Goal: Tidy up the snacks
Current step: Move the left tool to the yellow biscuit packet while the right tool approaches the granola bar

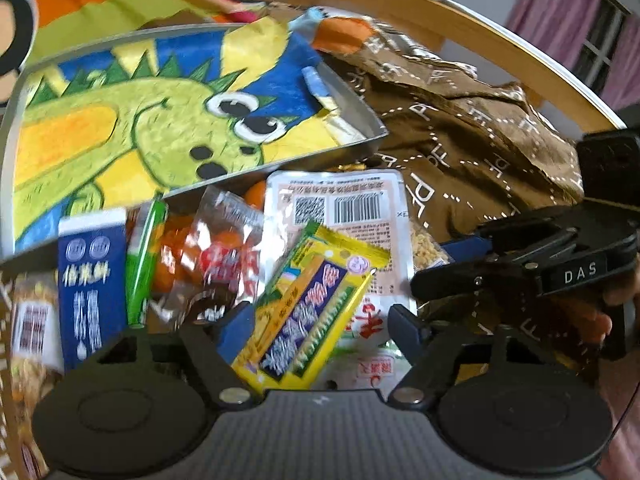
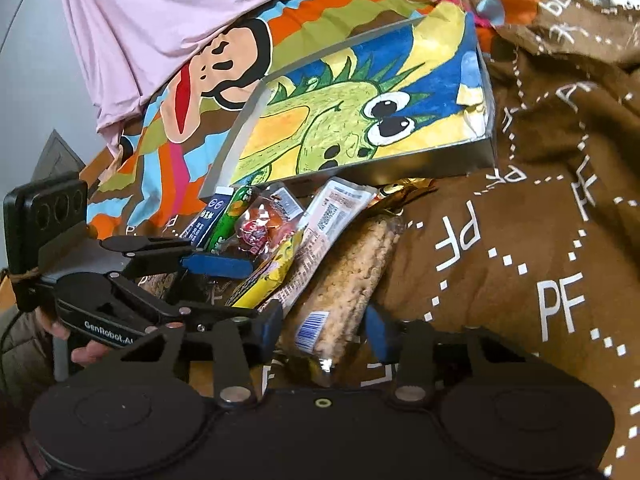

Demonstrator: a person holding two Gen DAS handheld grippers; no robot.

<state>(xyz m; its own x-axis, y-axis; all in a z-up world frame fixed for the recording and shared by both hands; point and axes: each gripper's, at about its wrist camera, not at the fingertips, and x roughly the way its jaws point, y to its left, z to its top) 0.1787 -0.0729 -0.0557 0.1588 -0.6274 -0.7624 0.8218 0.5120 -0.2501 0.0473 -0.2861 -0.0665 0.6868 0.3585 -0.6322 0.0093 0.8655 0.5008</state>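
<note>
A pile of snacks lies on a brown blanket in front of a shallow grey box lined with a dinosaur picture. My left gripper straddles a yellow packet; its pads stand clear of the packet's right edge, so it is open. My right gripper has both blue pads against the sides of a clear-wrapped grain bar. Beside these lie a blue packet, a green stick, a red-and-orange sweet packet and a white barcoded pouch.
The brown blanket with white PF lettering covers the right side. A cartoon-print sheet and pink cloth lie behind the box. A wooden bed frame and a window with pink curtains are beyond. A hand holds the left gripper.
</note>
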